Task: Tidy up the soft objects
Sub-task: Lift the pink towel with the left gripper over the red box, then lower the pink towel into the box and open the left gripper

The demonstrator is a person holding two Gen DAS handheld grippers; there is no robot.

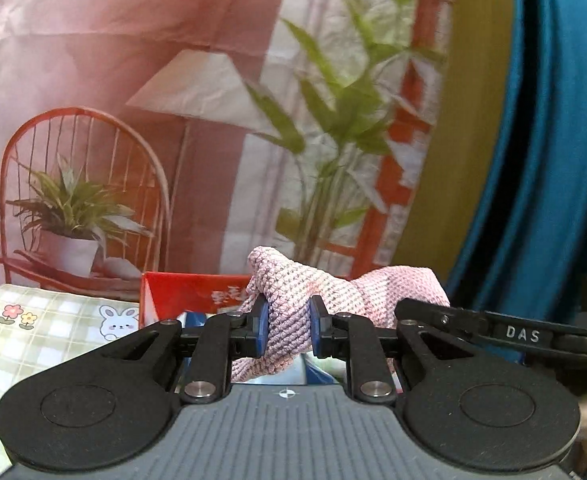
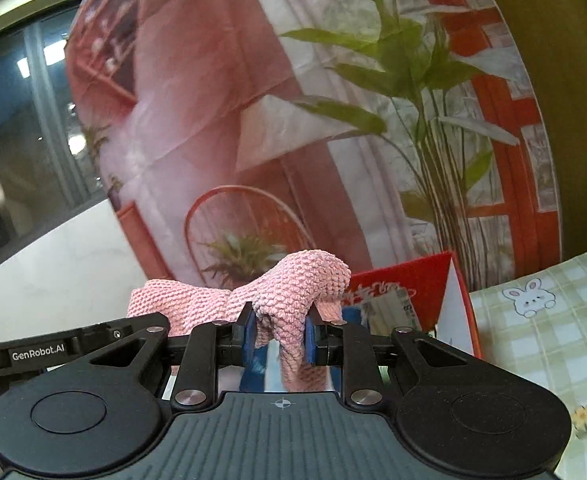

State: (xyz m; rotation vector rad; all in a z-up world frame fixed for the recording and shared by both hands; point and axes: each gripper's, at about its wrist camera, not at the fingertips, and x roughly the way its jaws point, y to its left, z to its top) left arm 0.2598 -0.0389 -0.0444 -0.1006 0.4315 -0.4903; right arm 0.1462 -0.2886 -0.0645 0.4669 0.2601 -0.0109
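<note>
A pink knitted cloth is held up in the air between both grippers. My left gripper is shut on one bunched end of it. My right gripper is shut on the other end of the cloth, which hangs down between the blue pads. In the left wrist view the right gripper's black arm reaches in from the right, beside the cloth. In the right wrist view the left gripper's arm shows at the left.
A red box stands below and behind the cloth, also in the right wrist view. A green checked bunny-print cloth covers the table. A printed backdrop hangs behind. A teal fabric is at right.
</note>
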